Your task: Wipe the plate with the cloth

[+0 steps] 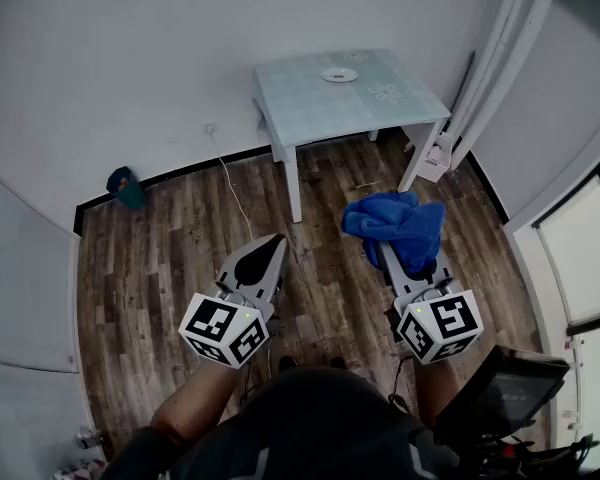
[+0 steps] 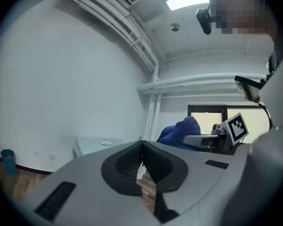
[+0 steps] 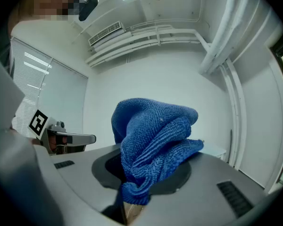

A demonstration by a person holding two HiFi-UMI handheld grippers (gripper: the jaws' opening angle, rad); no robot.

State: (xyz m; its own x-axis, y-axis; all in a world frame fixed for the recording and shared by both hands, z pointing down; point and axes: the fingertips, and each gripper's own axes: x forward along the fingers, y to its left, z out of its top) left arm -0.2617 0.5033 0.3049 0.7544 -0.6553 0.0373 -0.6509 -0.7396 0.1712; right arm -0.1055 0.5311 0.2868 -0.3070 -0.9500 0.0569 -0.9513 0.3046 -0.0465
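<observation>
Table stands well ahead; of the 2 grippers, left gripper is closed on nothing, right gripper clamps the bunched blue cloth; plate sits near the table's far edge. Risk: bulky folds hide the plate, and a hard wipe shoves it off that edge

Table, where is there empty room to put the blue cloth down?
The table is mostly bare: the near half between the plate and the front edge, plus both sides of the plate. Nowhere is crowded; only the plate sits there.
</observation>
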